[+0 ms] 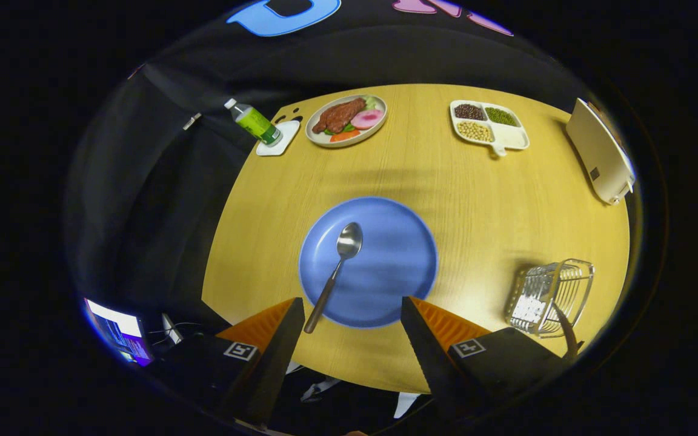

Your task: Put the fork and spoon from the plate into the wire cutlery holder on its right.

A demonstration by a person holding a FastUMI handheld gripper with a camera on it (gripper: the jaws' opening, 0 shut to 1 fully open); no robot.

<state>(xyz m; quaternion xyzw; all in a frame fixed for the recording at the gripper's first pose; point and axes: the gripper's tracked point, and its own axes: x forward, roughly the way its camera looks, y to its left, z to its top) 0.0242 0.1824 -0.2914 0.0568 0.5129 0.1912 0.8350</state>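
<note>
Hand-held gripper (349, 315) open and empty above near edge of blue plate (394, 284) on bench (446, 181), spoon (335, 269) just ahead between fingers, handle nearest; probably best pinched mid-handle, then carried to wire cutlery holder (552, 297) right of fingers.

The camera rides on the tongs (352, 315) and looks forward and down from high above the counter (555, 206). It sits at the near edge, facing the far black wall. The two fingers stick up wide apart at the bottom. The blue plate (385, 266) lies close ahead, and the whole round counter fits in.
</note>
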